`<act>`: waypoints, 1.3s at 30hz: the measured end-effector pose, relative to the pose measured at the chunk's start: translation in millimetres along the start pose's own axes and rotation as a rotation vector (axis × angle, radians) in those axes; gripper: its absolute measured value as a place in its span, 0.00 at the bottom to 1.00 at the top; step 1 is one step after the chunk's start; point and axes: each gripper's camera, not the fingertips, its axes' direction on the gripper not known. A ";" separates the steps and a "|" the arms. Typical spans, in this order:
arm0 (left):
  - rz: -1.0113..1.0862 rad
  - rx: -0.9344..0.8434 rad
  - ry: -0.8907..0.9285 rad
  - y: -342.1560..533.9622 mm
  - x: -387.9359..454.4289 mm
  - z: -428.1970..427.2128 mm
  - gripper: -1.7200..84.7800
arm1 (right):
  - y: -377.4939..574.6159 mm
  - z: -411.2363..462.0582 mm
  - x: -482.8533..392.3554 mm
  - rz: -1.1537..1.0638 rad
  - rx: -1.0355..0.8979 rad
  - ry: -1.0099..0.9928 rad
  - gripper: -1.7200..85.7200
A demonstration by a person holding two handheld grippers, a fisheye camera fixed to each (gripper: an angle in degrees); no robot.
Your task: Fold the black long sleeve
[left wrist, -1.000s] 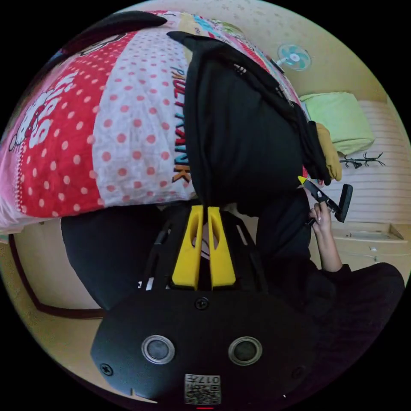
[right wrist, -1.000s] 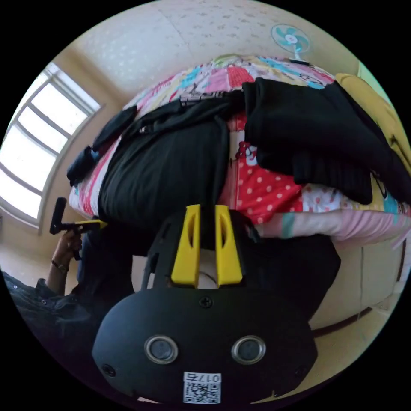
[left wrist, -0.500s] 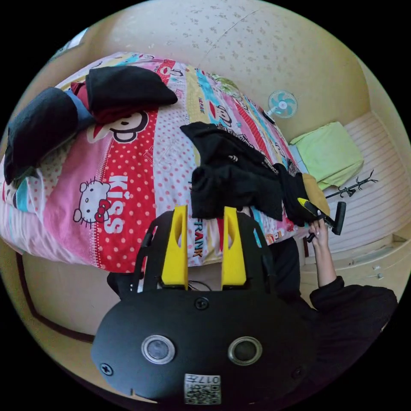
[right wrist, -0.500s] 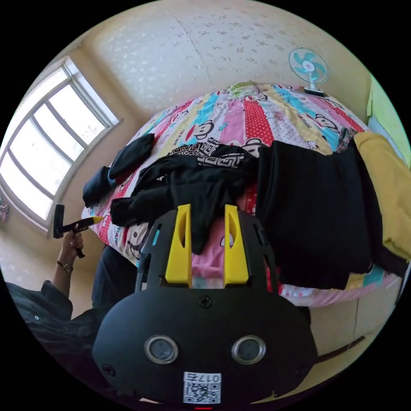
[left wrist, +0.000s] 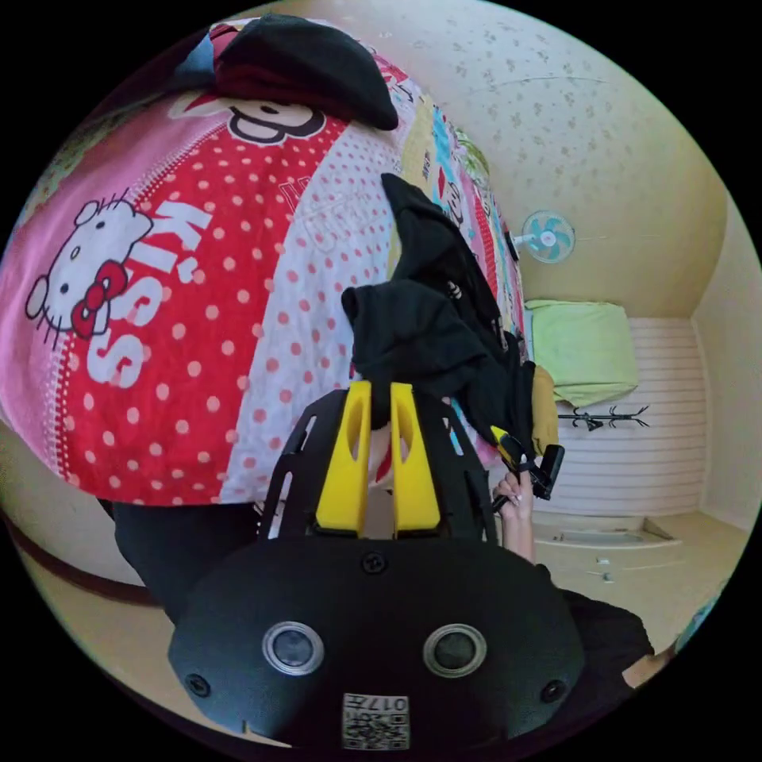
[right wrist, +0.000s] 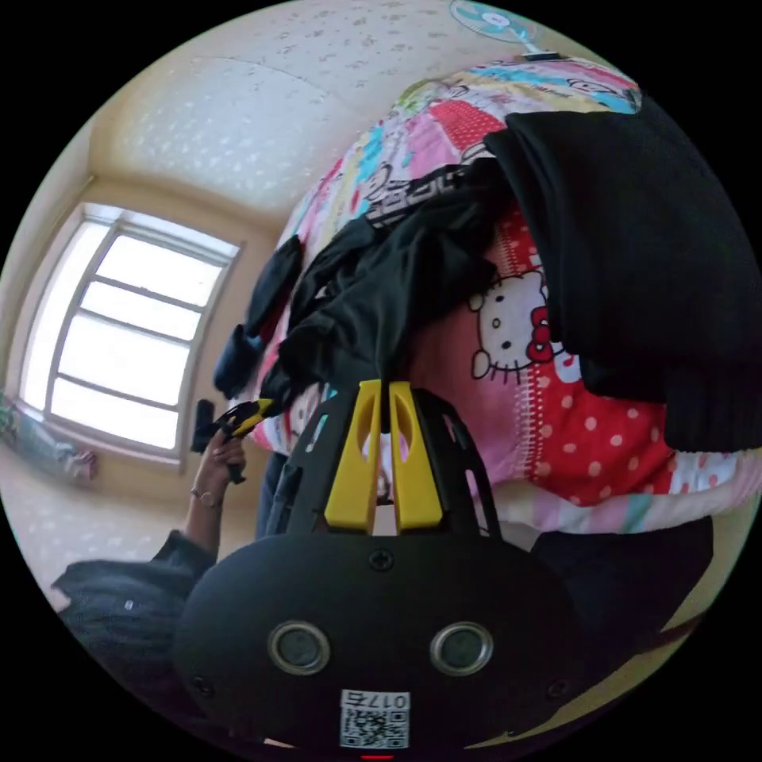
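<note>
Two claws are at work. The left claw (left wrist: 380, 397) has its yellow jaws nearly together, pinching an edge of the black long sleeve (left wrist: 421, 333). The right claw (right wrist: 381, 397) is likewise pinched on another edge of it (right wrist: 381, 302). The garment lies crumpled on the patterned bed (left wrist: 198, 317). One folded black garment (right wrist: 635, 262) lies beside it, and one fan (left wrist: 549, 236) stands beyond.
</note>
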 end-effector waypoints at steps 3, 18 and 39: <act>0.073 -0.020 0.197 33.3 -1.9 -44.5 0.06 | 27.4 -69.3 -20.7 -0.132 -0.014 -0.198 0.05; -0.004 0.033 0.499 162.0 -34.5 -151.6 0.05 | 103.4 -252.8 -87.5 -0.175 -0.074 -0.291 0.04; -0.207 0.087 0.102 -11.7 -58.1 61.5 0.13 | -37.9 17.4 -117.8 -0.157 -0.083 0.491 0.10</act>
